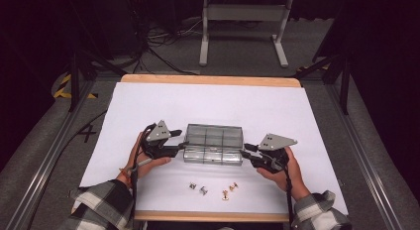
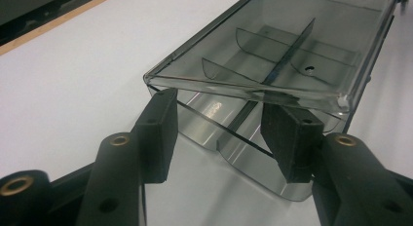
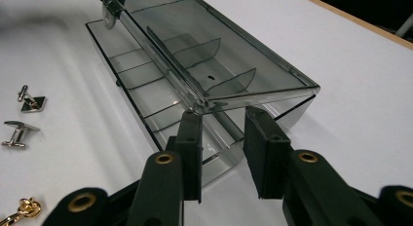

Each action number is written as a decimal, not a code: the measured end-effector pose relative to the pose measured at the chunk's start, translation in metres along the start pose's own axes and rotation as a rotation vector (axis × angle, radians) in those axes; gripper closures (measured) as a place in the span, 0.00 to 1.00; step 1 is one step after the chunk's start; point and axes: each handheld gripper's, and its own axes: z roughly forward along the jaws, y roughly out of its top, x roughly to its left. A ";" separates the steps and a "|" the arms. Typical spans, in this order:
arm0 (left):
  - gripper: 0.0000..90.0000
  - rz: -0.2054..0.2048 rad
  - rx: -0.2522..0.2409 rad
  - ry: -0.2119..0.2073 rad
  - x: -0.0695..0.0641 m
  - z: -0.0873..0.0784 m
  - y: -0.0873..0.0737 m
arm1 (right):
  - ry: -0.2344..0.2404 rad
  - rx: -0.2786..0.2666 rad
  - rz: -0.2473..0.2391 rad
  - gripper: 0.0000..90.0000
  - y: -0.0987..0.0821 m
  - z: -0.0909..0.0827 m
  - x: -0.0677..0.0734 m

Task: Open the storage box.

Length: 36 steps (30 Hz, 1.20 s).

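Both grippers, left (image 1: 179,142) and right (image 1: 246,153), fingers apart, flank the open compartment box (image 1: 213,143); loading cufflinks (image 1: 203,190) likely follows.

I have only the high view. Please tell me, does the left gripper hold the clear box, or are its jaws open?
Observer: The left gripper is open. Its pads stand apart at the end of the box and do not press it.
Operator: And the right one?
Observer: The right gripper is open too, with the hinge end of the box just past its fingertips.
Operator: What are the small things in front of the box?
Observer: They are cufflinks. The right gripper view shows two silver ones and a gold one lying loose on the table.
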 end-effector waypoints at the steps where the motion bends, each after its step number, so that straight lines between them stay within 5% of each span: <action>1: 0.54 0.004 0.001 0.001 0.000 0.001 0.000 | -0.013 0.001 -0.006 0.74 0.000 0.000 0.000; 8: 0.52 0.015 -0.001 0.023 0.002 0.002 0.002 | -0.096 -0.021 -0.057 0.64 0.000 -0.002 -0.006; 13: 0.46 -0.009 0.003 0.042 0.007 0.004 0.008 | -0.106 -0.059 -0.115 0.70 0.002 0.002 -0.006; 23: 0.58 0.042 -0.046 0.050 0.003 0.005 0.015 | -0.128 -0.100 -0.159 0.83 0.009 0.003 -0.003; 25: 0.64 0.034 -0.057 0.028 0.004 0.005 0.015 | -0.126 -0.105 -0.151 0.83 0.010 0.003 -0.003; 30: 0.77 0.090 -0.055 0.060 0.003 0.002 0.017 | -0.114 -0.119 -0.127 0.86 0.013 0.002 -0.008; 36: 0.82 0.108 -0.055 0.078 0.001 -0.003 0.018 | -0.091 -0.135 -0.100 0.86 0.015 0.002 -0.012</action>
